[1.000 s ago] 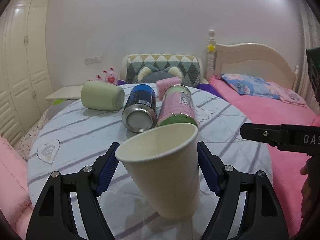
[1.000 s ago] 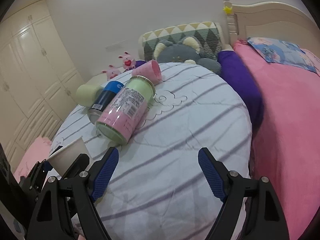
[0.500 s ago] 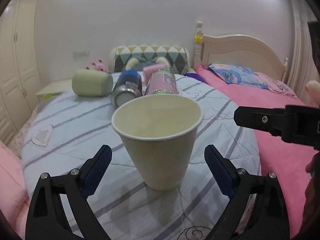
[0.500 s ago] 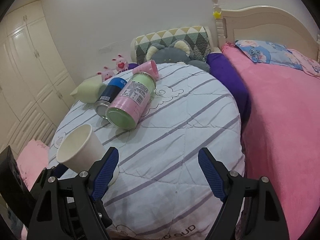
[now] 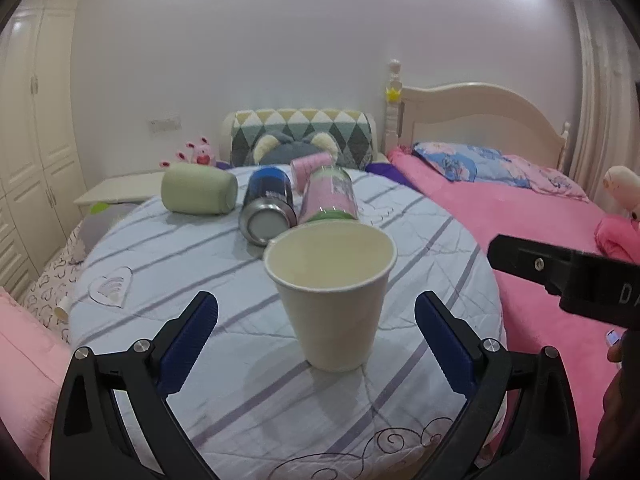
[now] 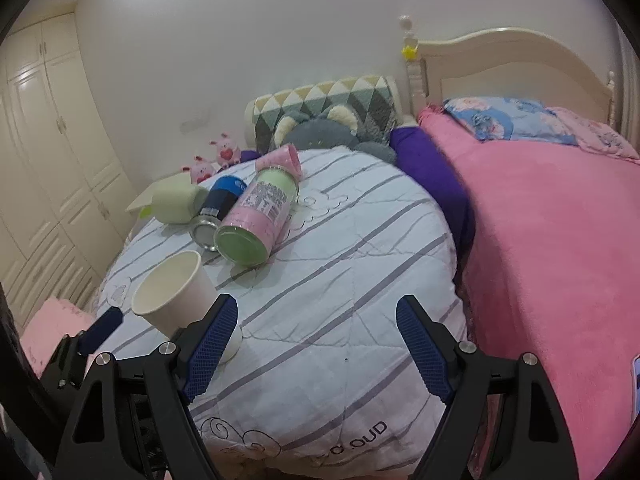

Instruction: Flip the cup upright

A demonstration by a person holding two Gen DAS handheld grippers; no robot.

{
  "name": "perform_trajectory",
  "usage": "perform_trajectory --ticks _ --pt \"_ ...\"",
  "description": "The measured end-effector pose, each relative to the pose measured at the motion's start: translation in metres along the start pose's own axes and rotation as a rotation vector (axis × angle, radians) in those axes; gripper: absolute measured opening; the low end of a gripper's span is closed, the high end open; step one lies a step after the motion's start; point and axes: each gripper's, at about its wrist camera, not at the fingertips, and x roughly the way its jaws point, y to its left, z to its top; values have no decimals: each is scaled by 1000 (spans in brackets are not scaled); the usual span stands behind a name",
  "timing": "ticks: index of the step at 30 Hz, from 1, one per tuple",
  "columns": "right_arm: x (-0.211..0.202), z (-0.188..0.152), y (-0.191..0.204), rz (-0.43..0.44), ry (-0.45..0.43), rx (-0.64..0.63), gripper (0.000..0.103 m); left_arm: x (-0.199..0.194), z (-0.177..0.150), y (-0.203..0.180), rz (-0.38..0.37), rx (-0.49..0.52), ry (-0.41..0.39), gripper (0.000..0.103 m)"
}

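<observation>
1. We see the paper cup (image 5: 332, 300) now standing upright on the striped quilt (image 5: 168, 276); one second ago it was tilted.
2. Our left gripper (image 5: 316, 344) has released it; both fingers stand apart from it.
3. Our right gripper (image 6: 316, 344) stays wide open, holding nothing.

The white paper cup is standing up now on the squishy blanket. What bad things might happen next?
1. The white paper cup stands on a soft, wrinkled striped quilt, so it may tip over easily.
2. The left gripper is open with its blue fingers on both sides of the cup; pulling back crookedly might knock it.
3. The pink-and-green can and the blue can lie on their sides just behind; they might roll into it.
</observation>
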Motion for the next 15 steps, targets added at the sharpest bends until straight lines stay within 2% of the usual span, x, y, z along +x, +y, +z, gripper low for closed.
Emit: perform_trajectory --ticks 8,15 --pt "-15 -13 15 -9 -86 -15 83 -26 3 20 36 10 -77 103" --pt "-18 -32 30 32 -161 -22 83 -35 -5 37 66 29 -155 103"
